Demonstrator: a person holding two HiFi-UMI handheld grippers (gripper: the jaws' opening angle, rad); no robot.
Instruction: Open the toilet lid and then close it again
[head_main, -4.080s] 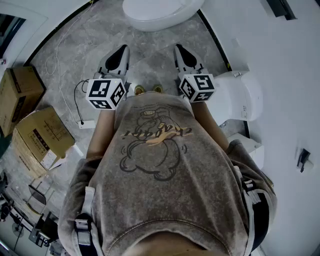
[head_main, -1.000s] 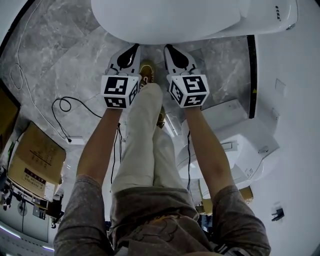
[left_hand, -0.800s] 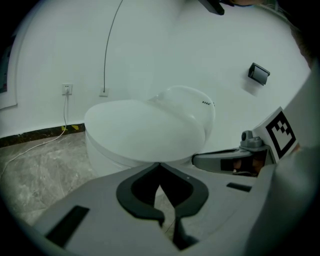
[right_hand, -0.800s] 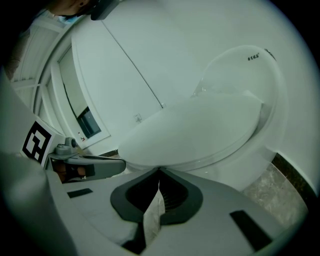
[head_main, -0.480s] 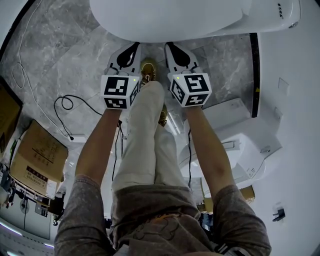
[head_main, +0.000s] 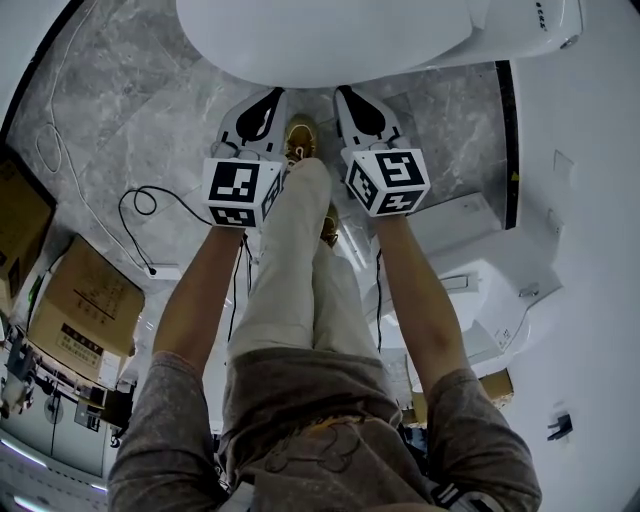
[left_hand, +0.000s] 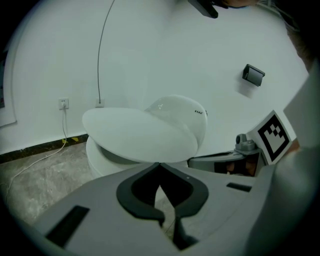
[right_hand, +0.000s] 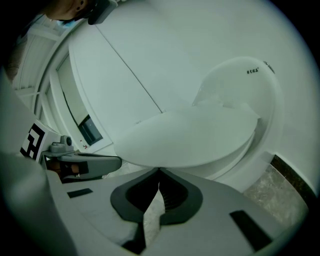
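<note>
The white toilet lid (head_main: 330, 35) fills the top of the head view. In the left gripper view the lid (left_hand: 140, 135) is tilted up a little at its front, above the bowl (left_hand: 105, 162). My left gripper (head_main: 268, 95) is shut, with its tips (left_hand: 159, 164) right under the lid's front edge. My right gripper (head_main: 348, 93) is shut too, beside the left one. Its tips (right_hand: 159, 170) meet just below the rim of the lid (right_hand: 190, 137). Neither gripper clamps anything.
My leg and shoe (head_main: 300, 140) stand between the two grippers. Cardboard boxes (head_main: 85, 300) and a black cable (head_main: 140, 205) lie on the grey floor at left. A second white fixture (head_main: 480, 290) stands close at right. A wall socket (left_hand: 63, 103) is left of the toilet.
Four seconds ago I stood back from the toilet; now I am right at it. Over the last second both shut grippers rose a little at the lid's front edge.
</note>
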